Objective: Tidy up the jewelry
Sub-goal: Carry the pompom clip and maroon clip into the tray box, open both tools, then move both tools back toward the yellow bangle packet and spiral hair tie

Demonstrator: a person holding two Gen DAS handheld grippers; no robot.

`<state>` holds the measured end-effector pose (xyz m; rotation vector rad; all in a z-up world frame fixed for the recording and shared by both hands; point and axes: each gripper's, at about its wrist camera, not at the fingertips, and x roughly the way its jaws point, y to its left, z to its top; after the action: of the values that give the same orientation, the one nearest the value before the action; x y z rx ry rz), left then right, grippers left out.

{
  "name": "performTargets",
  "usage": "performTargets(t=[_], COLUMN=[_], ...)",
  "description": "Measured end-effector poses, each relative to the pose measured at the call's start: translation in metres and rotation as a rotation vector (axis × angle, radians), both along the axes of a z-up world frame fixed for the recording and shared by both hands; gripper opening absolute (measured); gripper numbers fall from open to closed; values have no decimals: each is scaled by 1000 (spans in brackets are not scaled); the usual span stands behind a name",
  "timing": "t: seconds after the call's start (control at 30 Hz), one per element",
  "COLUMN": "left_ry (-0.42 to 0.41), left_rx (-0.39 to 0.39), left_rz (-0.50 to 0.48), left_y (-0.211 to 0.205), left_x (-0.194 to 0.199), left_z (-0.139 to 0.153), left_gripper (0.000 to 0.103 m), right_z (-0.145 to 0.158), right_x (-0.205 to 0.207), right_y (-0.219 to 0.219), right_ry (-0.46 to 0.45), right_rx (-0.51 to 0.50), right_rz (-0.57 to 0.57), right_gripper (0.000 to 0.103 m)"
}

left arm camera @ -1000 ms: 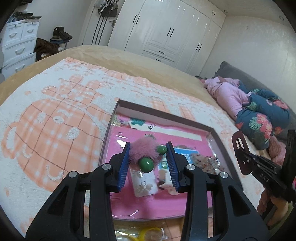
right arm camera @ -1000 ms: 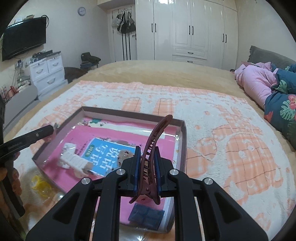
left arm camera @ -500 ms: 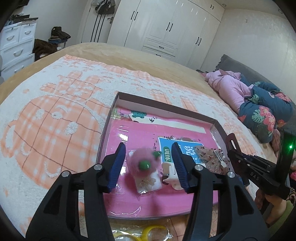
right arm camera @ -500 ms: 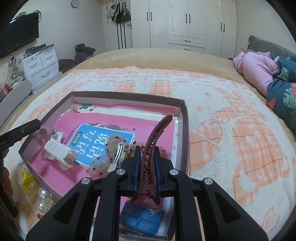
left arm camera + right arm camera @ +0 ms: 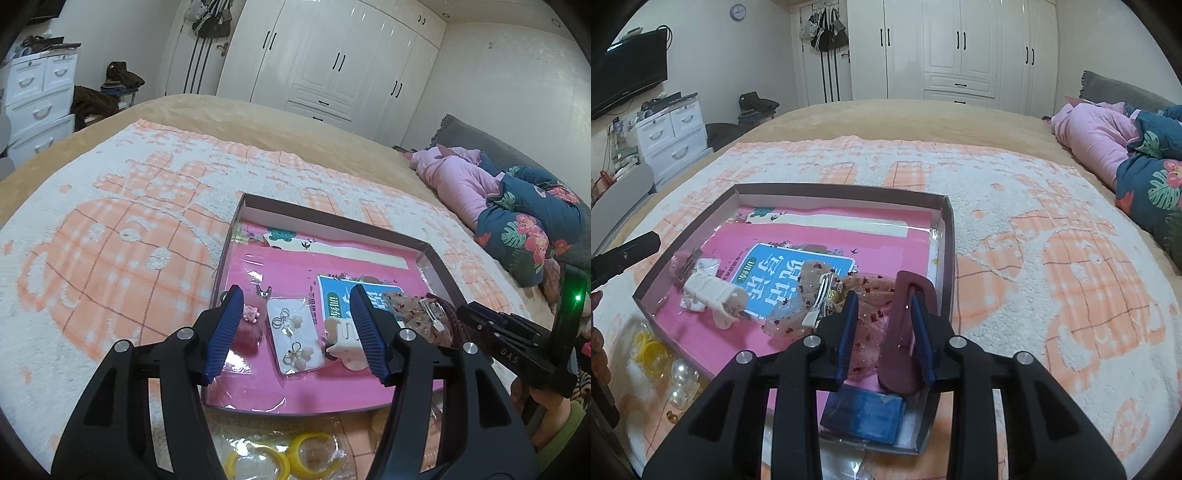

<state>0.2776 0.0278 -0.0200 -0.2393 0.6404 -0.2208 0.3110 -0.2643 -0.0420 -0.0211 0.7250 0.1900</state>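
Note:
A shallow brown-rimmed tray [image 5: 325, 218] with a pink lining lies on the bed. My left gripper [image 5: 295, 301] hovers over its near end, jaws opening, nothing between them. Below its left finger lies a pink fluffy hair tie [image 5: 249, 334], beside an earring card [image 5: 295, 339] and a white claw clip [image 5: 343, 338]. My right gripper [image 5: 884, 304] is over the tray's [image 5: 945, 236] right corner, jaws opening. A maroon hair clip [image 5: 901, 332] stands loosely between them, close to the right pad, with the left pad clear of it. A sheer bow clip [image 5: 820, 291] lies just left.
A blue box [image 5: 864, 410] sits in the tray's near corner. Yellow rings [image 5: 652, 350] and pearl beads [image 5: 679, 373] in clear bags lie on the orange-and-white blanket [image 5: 1034, 258] before the tray. Pink and floral bedding [image 5: 517, 206] is piled at the right. Wardrobes stand behind.
The left jaws opened and let the fluffy hair tie drop into the tray. The right jaws parted from the maroon clip, which sank lower into the tray.

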Motion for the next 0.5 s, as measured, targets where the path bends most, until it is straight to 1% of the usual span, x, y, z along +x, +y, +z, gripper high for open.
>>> performTargets(t=[0.03,0.23,0.3,0.37,0.5], left_ry=[-2,-8,-12,-19,-27], left_rx=[2,11,8,13,23], left_rz=[0,-1,-6,-7,-4], left_y=[0,-3,-4,-6,-7], left_x=[-1,-9,-13,-18,-29], left_z=[1,5,9,12,20], left_gripper=[51,56,57,61,66], right_z=[2,16,22,28,38], right_x=[-2,-19,-26,-34,-46], right_y=[0,2,4,3,0], right_ry=[-5,-42,-56,-70,-87], right_rx=[2,20,22,36,61], right_rz=[0,16,23,25,35], right_gripper=[29,39,48,55,62])
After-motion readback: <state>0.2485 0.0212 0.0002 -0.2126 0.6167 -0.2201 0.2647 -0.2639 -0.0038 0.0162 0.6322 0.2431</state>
